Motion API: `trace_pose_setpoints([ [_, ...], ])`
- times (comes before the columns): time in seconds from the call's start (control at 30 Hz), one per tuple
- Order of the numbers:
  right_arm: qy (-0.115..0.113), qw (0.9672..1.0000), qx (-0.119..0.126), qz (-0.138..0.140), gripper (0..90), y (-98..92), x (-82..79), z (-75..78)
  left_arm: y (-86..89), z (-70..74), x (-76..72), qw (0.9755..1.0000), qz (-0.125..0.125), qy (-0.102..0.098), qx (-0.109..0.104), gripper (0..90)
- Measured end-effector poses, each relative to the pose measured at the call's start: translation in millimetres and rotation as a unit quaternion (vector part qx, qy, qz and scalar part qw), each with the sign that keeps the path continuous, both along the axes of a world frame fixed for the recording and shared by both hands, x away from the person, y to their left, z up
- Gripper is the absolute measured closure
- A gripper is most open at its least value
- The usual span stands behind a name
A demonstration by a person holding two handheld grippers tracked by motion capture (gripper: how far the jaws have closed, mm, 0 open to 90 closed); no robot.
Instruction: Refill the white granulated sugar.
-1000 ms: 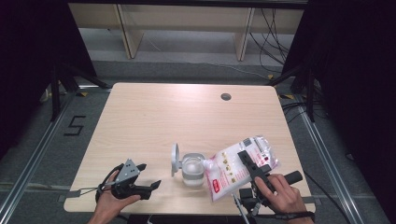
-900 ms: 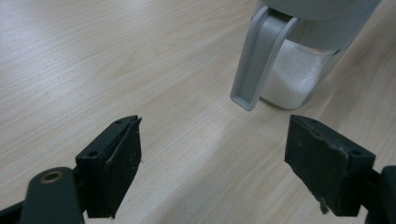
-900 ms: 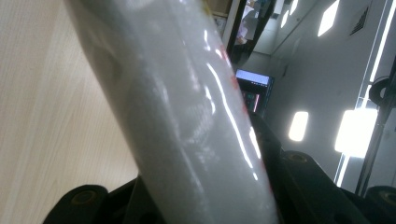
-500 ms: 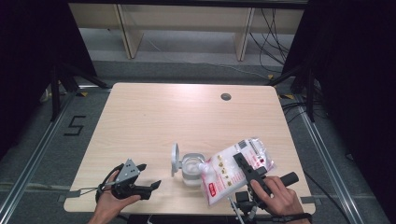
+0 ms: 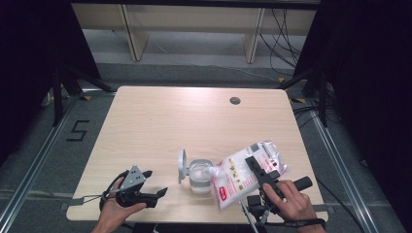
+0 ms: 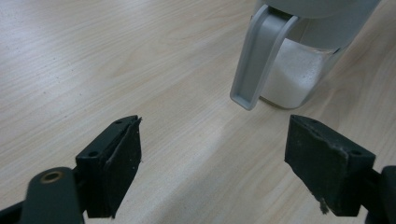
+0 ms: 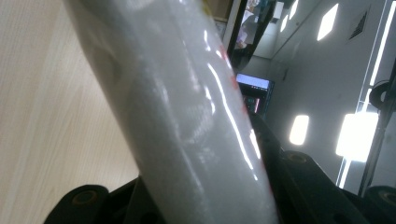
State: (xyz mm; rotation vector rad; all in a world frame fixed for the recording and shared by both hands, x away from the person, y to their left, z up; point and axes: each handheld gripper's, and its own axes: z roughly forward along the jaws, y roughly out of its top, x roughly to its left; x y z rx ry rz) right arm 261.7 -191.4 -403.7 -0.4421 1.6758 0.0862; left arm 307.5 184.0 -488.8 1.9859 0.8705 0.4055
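Since the earlier frame the bag (image 5: 245, 175) had tipped lower, corner seemingly inside the jar (image 5: 200, 175). Right gripper (image 5: 260, 170) jaws clamped the glossy, soft plastic bag at 5 o'clock on the wood-grain surface (image 5: 194, 121). Left gripper (image 5: 158, 193) jaws gaped, empty; clear jar, grey flip lid.

The white refill bag (image 5: 245, 174) has swung since a second ago: its lower end now reaches farther toward 6 o'clock, near the table's (image 5: 194, 121) front edge. Its corner spout stays over the clear jar (image 5: 199, 177). The right hand (image 5: 291, 204) has slid slightly toward 6 o'clock.
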Motion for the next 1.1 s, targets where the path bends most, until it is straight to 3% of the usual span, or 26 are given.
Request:
trace_pose_setpoints([
  [0.03, -0.010, 0.9996, -0.022, 0.012, 70.1, 0.6, 0.7, 2.9, -0.3, 0.0, -0.2, 1.0000, -0.001, 0.001, -0.004, 18.3],
  [0.1, 0.001, 1.0000, -0.001, -0.006, 70.1, -2.0, -2.0, -1.3, 0.9, 0.6, 0.7, 0.9999, -0.007, -0.007, 0.004, 18.3],
  [0.17, 0.004, 1.0000, 0.001, -0.006, 70.1, -2.3, -2.9, -2.4, 1.1, 0.7, 0.7, 0.9999, -0.007, -0.007, 0.005, 18.3],
  [0.2, 0.006, 0.9999, -0.003, -0.009, 70.1, -1.9, -3.7, -1.8, 1.0, 0.9, 0.5, 0.9999, -0.005, -0.007, 0.006, 18.3],
  [0.23, -0.006, 0.9998, -0.018, 0.009, 70.2, 0.0, -2.9, 0.8, 1.0, 1.0, 0.5, 0.9999, -0.005, -0.007, 0.006, 18.3],
  [0.27, 0.005, 1.0000, -0.002, 0.001, 70.2, -0.4, -4.1, -2.2, 1.1, 1.0, 0.5, 0.9999, -0.006, -0.008, 0.007, 18.3],
  [0.3, -0.002, 0.9999, -0.013, 0.005, 70.2, 1.4, -4.4, 0.0, -0.1, 0.5, -0.7, 1.0000, 0.002, 0.000, -0.001, 18.3],
  [0.37, 0.004, 0.9999, -0.011, 0.004, 70.2, 3.3, -5.0, -0.1, 0.1, 0.6, -0.4, 1.0000, 0.001, -0.002, 0.000, 18.3],
  [0.4, -0.005, 0.9997, -0.019, 0.016, 70.3, 4.5, -3.9, 1.6, 0.3, 0.7, -0.3, 1.0000, 0.000, -0.003, 0.002, 18.3],
  [0.43, 0.001, 1.0000, -0.006, 0.008, 70.3, 4.3, -4.8, -0.7, -0.1, 0.3, -0.3, 1.0000, -0.001, 0.000, -0.003, 18.3],
  [0.53, 0.004, 0.9999, -0.011, 0.009, 70.4, 6.5, -3.7, 0.2, 0.0, 0.1, 0.0, 1.0000, 0.000, 0.000, -0.001, 18.3],
  [0.57, -0.003, 0.9996, -0.023, 0.018, 70.4, 7.7, -2.5, 2.5, 0.0, 0.1, 0.1, 1.0000, 0.000, -0.001, 0.000, 18.3],
  [0.6, -0.007, 0.9996, -0.020, 0.021, 70.4, 7.3, -1.6, 1.9, -0.2, 0.0, 0.0, 1.0000, 0.000, 0.000, -0.001, 18.3],
  [0.67, 0.005, 1.0000, -0.007, 0.005, 70.6, 5.8, -1.0, 0.3, -0.5, -0.3, 0.2, 1.0000, 0.000, -0.002, -0.001, 18.3],
  [0.7, -0.001, 1.0000, -0.005, 0.007, 70.7, 4.8, -0.3, 0.2, 0.0, -0.5, 0.7, 1.0000, -0.002, -0.003, 0.003, 18.3],
  [0.73, -0.002, 0.9999, -0.013, 0.010, 70.7, 4.4, 1.3, 2.0, -2.0, -1.3, 0.2, 0.9999, 0.003, -0.003, -0.010, 18.3],
  [0.8, -0.003, 1.0000, -0.001, 0.007, 70.9, 2.3, 2.7, 2.2, -0.9, -0.5, 0.2, 1.0000, -0.002, -0.001, -0.003, 18.3],
  [0.83, -0.008, 0.9998, -0.012, 0.010, 70.9, 1.6, 3.1, 4.8, -0.9, -0.4, 0.2, 1.0000, -0.002, -0.001, -0.003, 18.3],
  [0.87, -0.002, 1.0000, 0.001, 0.003, 71.0, -1.2, 3.1, 3.0, -1.0, -0.9, 0.4, 1.0000, 0.000, -0.004, -0.004, 18.3],
  [0.9, -0.009, 0.9998, -0.015, 0.008, 71.1, -1.0, 3.4, 7.0, -0.8, -1.0, 0.5, 1.0000, 0.000, -0.003, -0.002, 18.3],
  [0.93, -0.010, 0.9999, -0.002, 0.007, 71.1, -3.2, 3.2, 6.1, -0.9, -1.1, 0.4, 1.0000, 0.000, -0.004, -0.003, 18.3],
  [1.07, -0.008, 1.0000, -0.005, -0.003, 71.3, -7.1, 0.3, 7.3, -0.2, -0.1, 0.0, 1.0000, 0.000, 0.000, 0.000, 18.3],
  [1.1, -0.014, 0.9998, -0.014, 0.007, 71.3, -7.0, 0.5, 8.5, -0.1, -0.1, -0.1, 1.0000, -0.001, 0.000, 0.000, 18.3],
])
